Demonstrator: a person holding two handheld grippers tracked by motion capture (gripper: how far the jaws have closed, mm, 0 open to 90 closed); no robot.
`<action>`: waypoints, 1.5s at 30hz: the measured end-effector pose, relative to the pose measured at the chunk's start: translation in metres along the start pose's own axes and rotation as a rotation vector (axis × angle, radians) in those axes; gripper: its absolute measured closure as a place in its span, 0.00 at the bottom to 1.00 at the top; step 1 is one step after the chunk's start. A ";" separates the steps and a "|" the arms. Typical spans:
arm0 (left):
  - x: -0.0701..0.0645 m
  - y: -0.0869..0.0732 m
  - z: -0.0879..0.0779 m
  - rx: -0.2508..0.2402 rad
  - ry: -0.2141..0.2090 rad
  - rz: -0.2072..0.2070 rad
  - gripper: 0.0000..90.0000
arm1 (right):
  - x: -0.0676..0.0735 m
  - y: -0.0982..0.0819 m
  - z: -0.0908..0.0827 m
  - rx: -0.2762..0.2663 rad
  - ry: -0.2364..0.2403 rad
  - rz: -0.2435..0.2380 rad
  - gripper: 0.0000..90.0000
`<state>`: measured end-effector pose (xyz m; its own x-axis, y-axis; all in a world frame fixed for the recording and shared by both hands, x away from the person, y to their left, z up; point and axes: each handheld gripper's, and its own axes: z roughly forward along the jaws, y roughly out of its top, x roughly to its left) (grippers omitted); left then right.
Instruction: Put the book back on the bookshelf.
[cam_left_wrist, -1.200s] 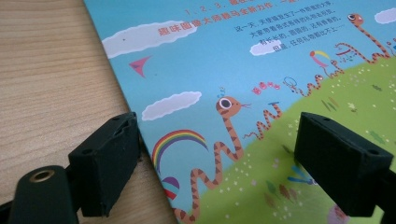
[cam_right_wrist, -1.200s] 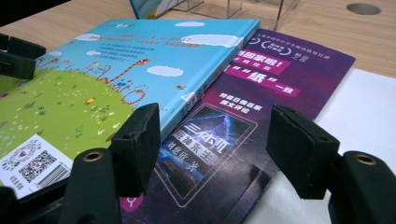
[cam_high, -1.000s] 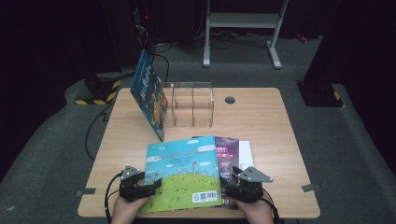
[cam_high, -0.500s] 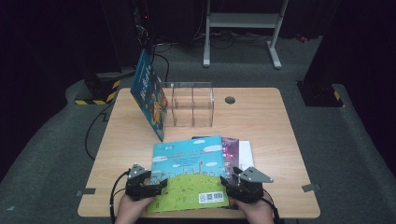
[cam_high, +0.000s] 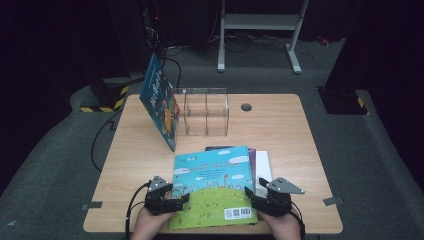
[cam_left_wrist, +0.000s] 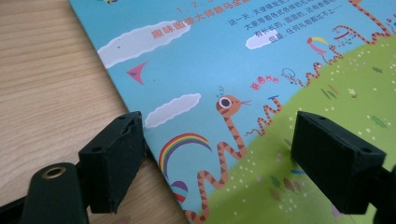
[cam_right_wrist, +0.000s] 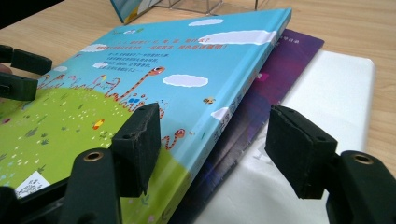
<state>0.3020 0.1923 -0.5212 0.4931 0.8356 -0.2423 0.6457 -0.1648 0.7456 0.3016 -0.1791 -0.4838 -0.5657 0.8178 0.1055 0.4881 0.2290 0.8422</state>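
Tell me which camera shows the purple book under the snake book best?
The right gripper view: the purple book lies close up there, peeking out between the blue picture book and a white book. The high view shows a thin purple strip of it. The left gripper view looks at the picture book's cover.
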 end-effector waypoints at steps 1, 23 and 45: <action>-0.001 0.001 0.001 0.002 -0.001 0.004 0.21 | -0.001 0.000 -0.001 0.000 0.001 0.001 0.39; -0.011 0.012 0.022 -0.036 -0.049 -0.010 0.27 | -0.014 0.006 -0.004 0.017 0.034 0.069 0.33; -0.007 0.016 0.030 0.000 -0.087 -0.050 0.13 | -0.012 0.022 0.018 0.146 0.033 0.111 0.24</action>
<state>0.3269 0.1679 -0.5261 0.5090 0.7942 -0.3319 0.6707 -0.1242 0.7313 0.3308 -0.1747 -0.4762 -0.5233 0.8253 0.2124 0.6384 0.2145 0.7392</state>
